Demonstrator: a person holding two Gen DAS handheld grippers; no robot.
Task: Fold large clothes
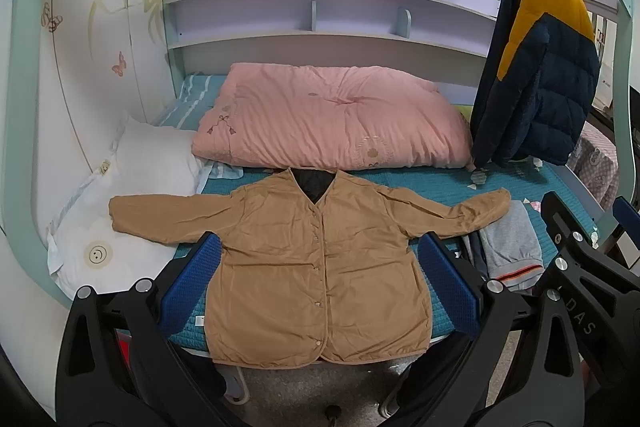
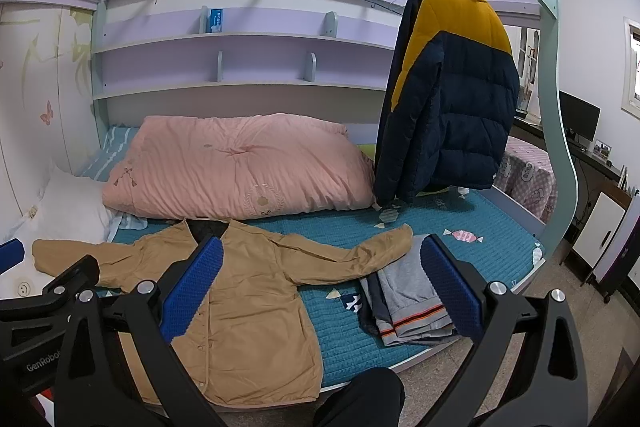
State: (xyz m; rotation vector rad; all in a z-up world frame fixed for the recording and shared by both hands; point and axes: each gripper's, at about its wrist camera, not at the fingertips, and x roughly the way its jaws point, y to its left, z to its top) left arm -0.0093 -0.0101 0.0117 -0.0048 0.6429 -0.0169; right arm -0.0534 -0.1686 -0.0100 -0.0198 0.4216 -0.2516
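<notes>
The left gripper [image 1: 320,283] stands wide open, its blue pads [image 1: 192,283] apart at either side of the lower middle of the left view, and it holds nothing. Between them, further off, lies the jacket [image 1: 320,267]. The right gripper [image 2: 320,291] is just as wide open and empty; its blue pads [image 2: 452,291] frame the lower middle of the right view, the left one in front of the jacket [image 2: 256,315], the right one in front of a folded pile [image 2: 408,303].

The jacket is tan, spread flat, front up and snapped shut, in the centre of the left view. Both sleeves reach out sideways. Its hem hangs at the near edge of the bed [image 1: 520,187], and its dark lining shows at the V neck. One sleeve end rests on a white pillow [image 1: 152,163] at the left; the other touches the folded pile [image 1: 512,247], grey with an orange stripe, at the right.

In the lower right of the left view the right gripper's black frame shows, and in the lower left of the right view the left gripper's.

Beyond the jacket, in the middle of both views, a pink quilt [image 1: 332,115] lies folded on the teal sheet. At upper right a navy and yellow coat [image 1: 544,67] hangs from a rail. Lilac shelves [image 1: 320,11] run across the top. A dark trouser knee [image 2: 360,399] shows at the bottom of the right view.
</notes>
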